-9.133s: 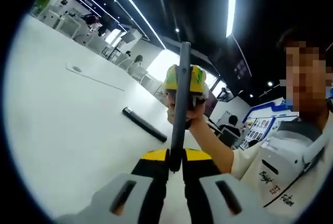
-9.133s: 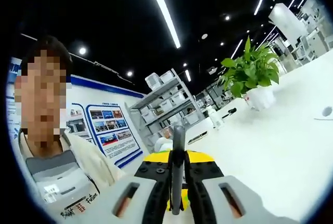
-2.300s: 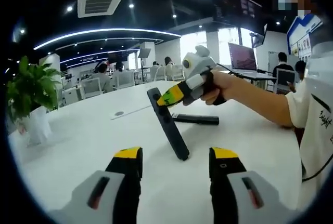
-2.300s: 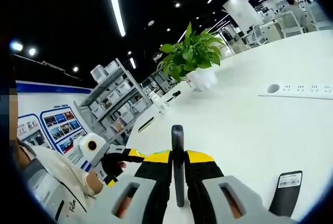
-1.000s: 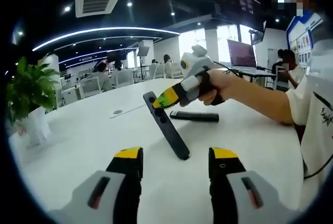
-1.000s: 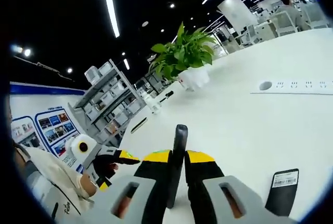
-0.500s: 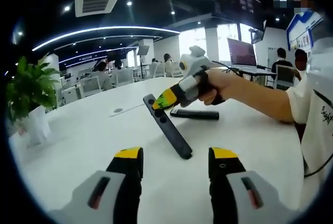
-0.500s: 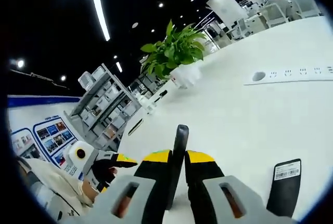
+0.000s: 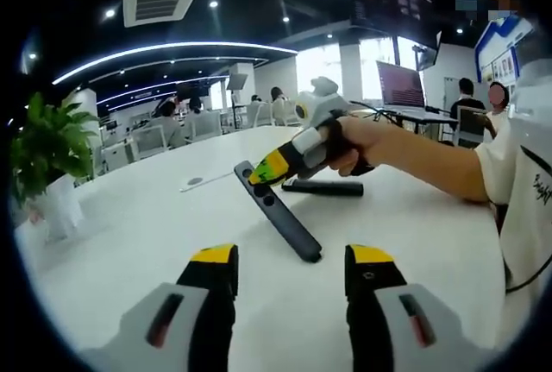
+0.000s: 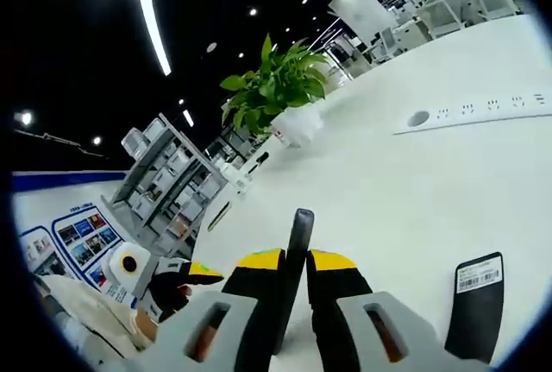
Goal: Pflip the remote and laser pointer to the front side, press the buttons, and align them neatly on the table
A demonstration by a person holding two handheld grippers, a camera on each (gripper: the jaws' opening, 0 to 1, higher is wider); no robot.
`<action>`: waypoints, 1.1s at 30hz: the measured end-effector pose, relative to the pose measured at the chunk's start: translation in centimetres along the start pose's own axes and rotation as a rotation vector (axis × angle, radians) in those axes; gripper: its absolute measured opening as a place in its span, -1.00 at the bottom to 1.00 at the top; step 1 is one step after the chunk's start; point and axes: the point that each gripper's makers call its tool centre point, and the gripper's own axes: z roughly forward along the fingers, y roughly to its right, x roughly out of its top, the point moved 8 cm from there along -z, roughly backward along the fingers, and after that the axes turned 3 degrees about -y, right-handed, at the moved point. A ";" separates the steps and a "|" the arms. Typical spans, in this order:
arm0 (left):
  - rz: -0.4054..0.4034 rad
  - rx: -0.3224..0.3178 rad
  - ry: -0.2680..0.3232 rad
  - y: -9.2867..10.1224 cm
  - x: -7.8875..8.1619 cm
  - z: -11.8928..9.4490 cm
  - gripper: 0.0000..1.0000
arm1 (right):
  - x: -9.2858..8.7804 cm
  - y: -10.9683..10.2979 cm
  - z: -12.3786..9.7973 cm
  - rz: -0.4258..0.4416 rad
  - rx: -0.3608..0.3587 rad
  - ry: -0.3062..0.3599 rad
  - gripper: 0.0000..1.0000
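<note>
A slim black remote (image 9: 278,212) slants over the white table (image 9: 129,242), button side up, with its near end resting on the tabletop. My right gripper (image 9: 261,173), coming in from the right in a hand, is shut on the remote's raised far end. In the right gripper view the remote (image 10: 300,227) stands edge-on between the shut jaws of my right gripper (image 10: 295,261). My left gripper (image 9: 291,260) is open just short of the remote's near end and holds nothing; it also appears at the lower left as left gripper (image 10: 185,273). The black laser pointer (image 9: 323,187) lies flat behind the remote.
A black bar with a white barcode label (image 10: 474,307) lies to the right of my right gripper. A potted plant (image 9: 47,156) (image 10: 276,87) stands far off on the table. A socket panel (image 9: 203,182) (image 10: 470,113) is set into the top. The person's forearm (image 9: 431,165) crosses the right side.
The right gripper has lowered the remote's far end, so the remote leans flatter toward the table. The left gripper has stayed open in place.
</note>
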 end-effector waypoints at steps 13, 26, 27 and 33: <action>0.000 -0.005 -0.005 0.0 -0.1 0.1 0.01 | 0.0 -1.0 0.4 -0.036 -0.031 -0.011 -0.73; 0.000 -0.003 -0.010 0.0 -0.4 0.1 0.00 | -0.9 -0.9 1.7 0.023 -0.001 0.000 -0.74; -0.002 -0.003 -0.011 0.0 -0.4 0.1 0.00 | -1.0 -0.8 1.7 0.038 0.001 0.003 -0.74; -0.007 -0.009 -0.010 0.1 -0.5 0.2 0.00 | -1.6 -0.3 2.3 0.083 0.018 -0.005 -0.73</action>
